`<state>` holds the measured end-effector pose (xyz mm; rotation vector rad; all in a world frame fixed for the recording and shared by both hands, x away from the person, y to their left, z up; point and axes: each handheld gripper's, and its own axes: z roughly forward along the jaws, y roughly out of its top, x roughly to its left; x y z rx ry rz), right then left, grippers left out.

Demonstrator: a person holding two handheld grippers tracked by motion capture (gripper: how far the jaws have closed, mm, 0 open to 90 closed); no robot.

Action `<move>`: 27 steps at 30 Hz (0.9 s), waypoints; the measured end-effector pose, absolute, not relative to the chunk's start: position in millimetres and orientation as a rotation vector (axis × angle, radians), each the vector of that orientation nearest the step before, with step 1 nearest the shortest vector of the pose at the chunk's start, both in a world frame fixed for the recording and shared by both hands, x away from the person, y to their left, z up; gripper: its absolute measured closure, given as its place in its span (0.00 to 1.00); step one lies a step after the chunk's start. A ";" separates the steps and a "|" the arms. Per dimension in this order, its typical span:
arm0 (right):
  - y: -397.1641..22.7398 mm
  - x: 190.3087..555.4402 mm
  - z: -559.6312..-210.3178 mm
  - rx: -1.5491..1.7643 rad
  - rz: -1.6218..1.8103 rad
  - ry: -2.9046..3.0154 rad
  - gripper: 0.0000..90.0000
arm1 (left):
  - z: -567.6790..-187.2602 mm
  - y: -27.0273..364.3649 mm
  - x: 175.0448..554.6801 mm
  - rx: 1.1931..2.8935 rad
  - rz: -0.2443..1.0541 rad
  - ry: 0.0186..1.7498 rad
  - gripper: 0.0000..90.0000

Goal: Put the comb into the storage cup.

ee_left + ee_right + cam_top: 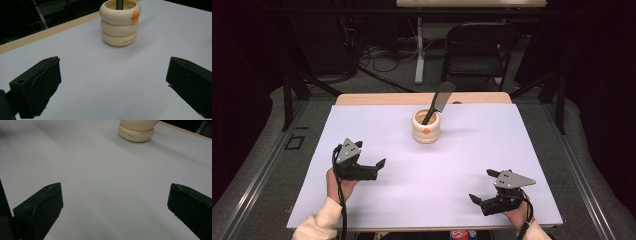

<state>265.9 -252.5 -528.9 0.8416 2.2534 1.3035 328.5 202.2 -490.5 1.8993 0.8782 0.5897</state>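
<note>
Both grippers, left [371,166] and right [486,189], rest near, jaws wide, aimed toward the far holder [426,126] propping a spatula [439,100].

A large white sheet [377,135] covers the table, and a strip of pale wooden tabletop [377,99] shows along its far edge. Beyond it, on the grey carpeted floor [262,150], a black metal folding chair [477,50] stands just beside the white upright leg [419,50] of a second, light-topped table [472,3], with a tangle of dark cables [382,57] lying to the left of that leg. A small black square outline [294,143] is marked on the floor near the table's left side.
</note>
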 end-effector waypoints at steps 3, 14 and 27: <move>-252.3 266.1 -529.1 0.844 1.302 2.255 0.00 | -490.8 203.8 323.9 1.900 0.595 0.874 0.00; -252.4 266.3 -529.0 0.841 1.301 2.253 0.00 | -494.6 209.0 308.8 1.898 0.607 0.871 0.00; -252.2 266.2 -528.9 0.843 1.298 2.252 0.00 | -502.8 214.1 296.3 1.905 0.607 0.879 0.00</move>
